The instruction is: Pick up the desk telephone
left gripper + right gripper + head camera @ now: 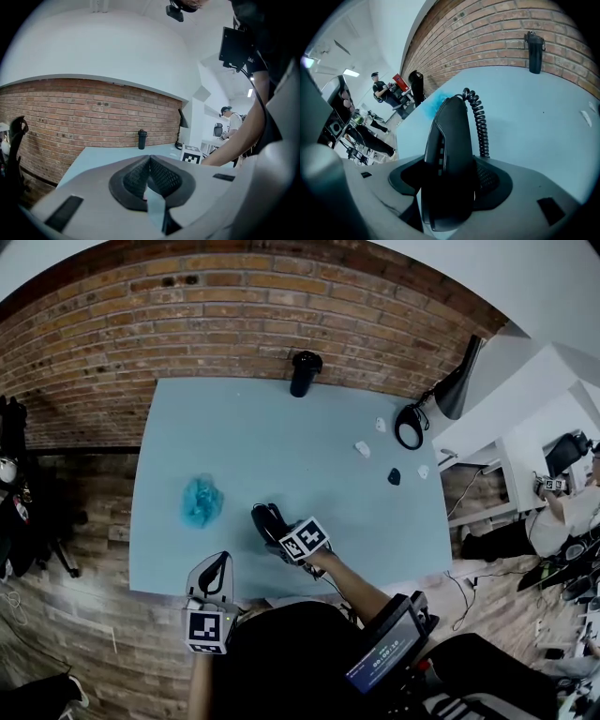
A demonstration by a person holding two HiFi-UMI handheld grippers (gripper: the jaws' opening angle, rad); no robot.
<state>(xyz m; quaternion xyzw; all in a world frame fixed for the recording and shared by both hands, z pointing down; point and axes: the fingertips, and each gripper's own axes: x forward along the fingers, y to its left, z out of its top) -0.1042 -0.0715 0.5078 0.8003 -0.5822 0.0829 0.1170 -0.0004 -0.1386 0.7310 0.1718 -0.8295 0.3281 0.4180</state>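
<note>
Desk [281, 442]: middle and far-left bare, wide open passage.

Far edge, centre: black bottle [305, 372] upright, brick wall [187, 315] behind it.

Left side, nearer half: crumpled blue plastic [201, 501], low. A clear lane runs between it and the telephone handset [450, 140].

Near centre: handset clamped in right tool [272, 526]. Coiled cord [480, 126] runs along its right side.

Right side cluttered: desk lamp [412, 423] at the far-right edge. White scraps [362, 448] and a small black item [395, 476] are scattered near it, with only narrow gaps between.

Near edge, left: left tool [218, 563], jaws together, bare desk ahead of it.
</note>
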